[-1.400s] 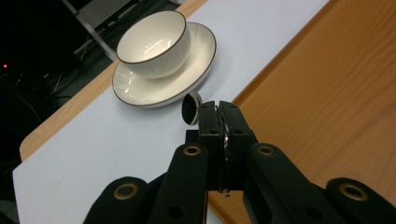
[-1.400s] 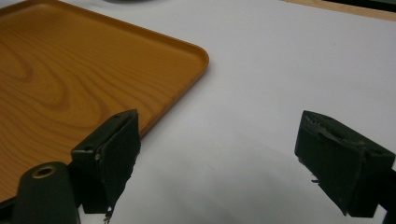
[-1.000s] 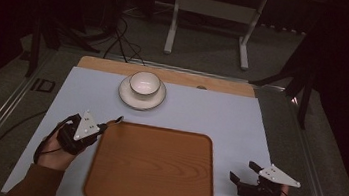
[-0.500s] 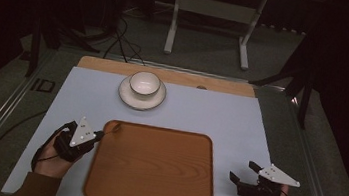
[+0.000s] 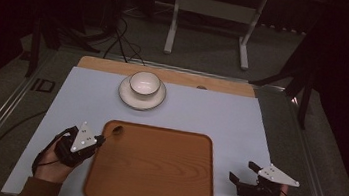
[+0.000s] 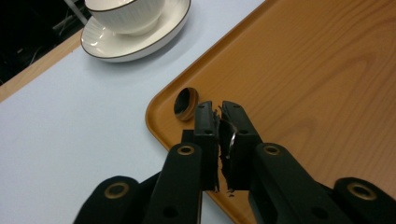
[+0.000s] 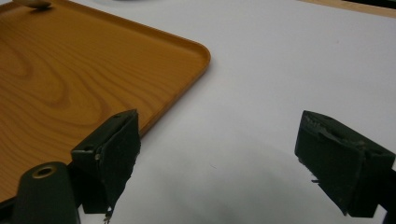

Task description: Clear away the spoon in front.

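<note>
Left gripper (image 5: 98,140) over wooden tray (image 5: 153,176), pale-blue tabletop (image 5: 220,119)

We look down on a pale blue mat (image 5: 201,111) covering most of a wooden table (image 5: 165,73), whose bare far edge shows as a strip beyond the mat. A wooden tray (image 5: 153,168) lies near the middle of the near side. Beyond it, a white cup (image 5: 144,83) sits on a white saucer (image 5: 141,98). At the tray's left edge we see the left gripper (image 5: 102,138), held in a hand (image 5: 51,166), with a small spoon (image 5: 117,131) at its tip resting over the tray's far left corner. To the right of the tray, well apart from it, the right gripper (image 5: 243,171) hovers with its jaws spread. Beyond the table stands a pale metal frame (image 5: 213,7) on the dark floor.
</note>
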A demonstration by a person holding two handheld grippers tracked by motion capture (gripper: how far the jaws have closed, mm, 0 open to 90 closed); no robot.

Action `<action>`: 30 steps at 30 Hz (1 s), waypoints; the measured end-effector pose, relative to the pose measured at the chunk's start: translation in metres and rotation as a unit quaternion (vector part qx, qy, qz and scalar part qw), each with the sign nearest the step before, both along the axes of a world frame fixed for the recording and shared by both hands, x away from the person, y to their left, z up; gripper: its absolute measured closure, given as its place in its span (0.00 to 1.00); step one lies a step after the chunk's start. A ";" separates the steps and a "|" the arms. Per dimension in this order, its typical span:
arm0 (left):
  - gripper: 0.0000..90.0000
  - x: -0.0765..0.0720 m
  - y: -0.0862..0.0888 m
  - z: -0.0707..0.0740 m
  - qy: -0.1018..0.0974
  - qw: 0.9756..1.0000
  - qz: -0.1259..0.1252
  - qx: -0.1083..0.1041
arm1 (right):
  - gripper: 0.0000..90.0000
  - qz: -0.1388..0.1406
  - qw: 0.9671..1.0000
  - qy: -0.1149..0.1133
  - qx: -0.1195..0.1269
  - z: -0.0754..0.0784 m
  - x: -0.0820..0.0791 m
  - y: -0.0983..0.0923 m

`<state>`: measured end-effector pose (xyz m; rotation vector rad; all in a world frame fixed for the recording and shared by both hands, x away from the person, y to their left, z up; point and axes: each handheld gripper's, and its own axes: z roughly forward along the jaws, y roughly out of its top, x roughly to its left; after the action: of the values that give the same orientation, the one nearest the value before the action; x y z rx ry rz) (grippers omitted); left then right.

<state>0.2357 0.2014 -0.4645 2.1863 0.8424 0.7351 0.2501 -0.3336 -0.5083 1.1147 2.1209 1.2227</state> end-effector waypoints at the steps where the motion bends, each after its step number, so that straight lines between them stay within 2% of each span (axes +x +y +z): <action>1: 0.92 -0.001 0.000 0.000 0.001 1.000 0.001 -0.001 | 0.16 0.000 1.000 0.000 -0.001 0.000 0.000 0.000; 9: 0.85 -0.005 -0.004 -0.008 0.009 1.000 -0.002 -0.005 | 0.16 0.000 1.000 0.000 -0.001 0.000 0.000 0.000; 13: 0.80 -0.008 -0.006 -0.014 0.019 1.000 -0.006 -0.012 | 0.16 0.001 1.000 0.001 -0.001 0.000 0.000 0.000; 15: 0.76 -0.010 -0.008 -0.016 0.022 0.999 -0.010 -0.022 | 0.16 0.001 1.000 0.000 -0.001 0.000 0.000 0.000; 24: 0.68 -0.020 -0.017 -0.024 0.035 0.999 -0.014 -0.025 | 0.16 0.000 1.000 0.001 -0.001 0.000 0.000 0.000; 30: 0.62 -0.021 -0.018 -0.026 0.040 0.998 -0.014 -0.039 | 0.16 0.001 1.000 0.000 -0.001 0.000 0.000 0.000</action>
<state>0.2147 0.1831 -0.4904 2.1650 0.8641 0.5944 0.2502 -0.3335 -0.5086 1.1123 2.1238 1.2214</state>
